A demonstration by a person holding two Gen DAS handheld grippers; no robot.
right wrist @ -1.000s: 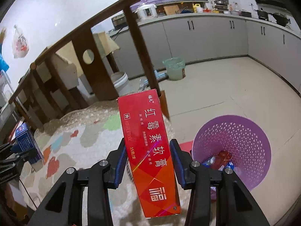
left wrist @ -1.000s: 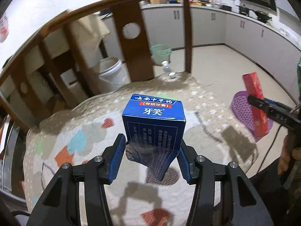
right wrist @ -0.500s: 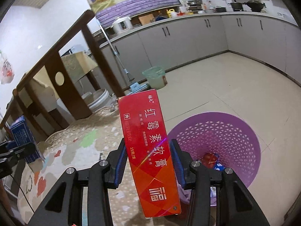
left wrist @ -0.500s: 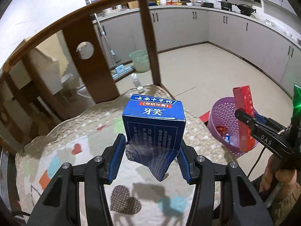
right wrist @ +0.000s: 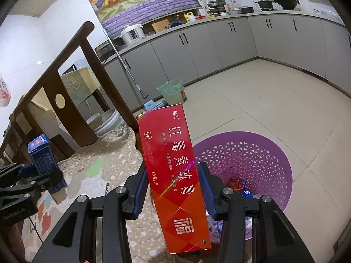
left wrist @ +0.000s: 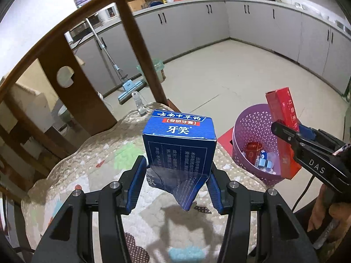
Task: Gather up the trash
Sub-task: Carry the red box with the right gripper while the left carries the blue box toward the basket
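Observation:
My left gripper point(left wrist: 176, 183) is shut on a blue toothpaste box point(left wrist: 178, 149), crumpled at its lower end, above the quilted cushion point(left wrist: 105, 175). My right gripper point(right wrist: 173, 189) is shut on a long red ointment box point(right wrist: 173, 171), held upright over the near rim of the purple basket point(right wrist: 258, 153). From the left wrist view the right gripper point(left wrist: 291, 135) holds the red box point(left wrist: 283, 118) just above the basket point(left wrist: 252, 131), which holds several small packages point(left wrist: 260, 155). In the right wrist view the left gripper point(right wrist: 28, 175) with its blue box point(right wrist: 43, 153) shows at far left.
A dark wooden chair back point(left wrist: 72, 76) rises behind the cushion. A mop point(left wrist: 122, 87), a green bin point(left wrist: 155, 68) and a small plastic bottle point(left wrist: 138, 103) stand on the tiled floor point(left wrist: 230, 76). Grey kitchen cabinets point(right wrist: 241, 39) line the far walls. A red mat point(left wrist: 226, 137) lies by the basket.
Both grippers have swung right toward the purple basket, each still holding its box. The basket has come closer in both views, and the red box now hangs over its rim.

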